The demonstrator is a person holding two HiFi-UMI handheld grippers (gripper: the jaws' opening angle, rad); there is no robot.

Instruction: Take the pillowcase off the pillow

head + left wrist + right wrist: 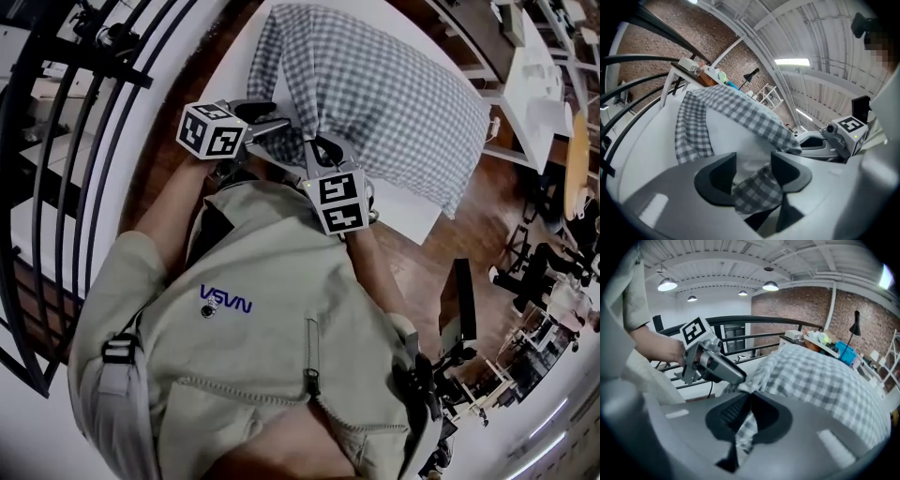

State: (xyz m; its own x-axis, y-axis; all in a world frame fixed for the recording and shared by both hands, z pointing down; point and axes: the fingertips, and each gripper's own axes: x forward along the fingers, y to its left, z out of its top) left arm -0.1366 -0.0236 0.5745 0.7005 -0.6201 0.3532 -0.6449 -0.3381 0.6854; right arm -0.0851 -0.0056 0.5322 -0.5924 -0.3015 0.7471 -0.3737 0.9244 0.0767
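At the far left, a black curved metal railing [66, 112] is running past the white flat table [412, 217]. Just right of it, the left gripper [281, 127] is reaching in level toward the near end of the bedding. Its jaws are standing wide apart, and a loose fold of the grey-and-white checked cloth pillowcase [394, 103] is hanging between them without being pressed. In the left gripper view, the plump white pillow [731, 136] is showing bare at the mouth of the cover. Just to the right, the right gripper [319, 148] is pointing down and pinching a bunched edge of the pillowcase between closed jaws. Further right and farther away, the pillowcase is covering most of the pillow, which is lying on the table.
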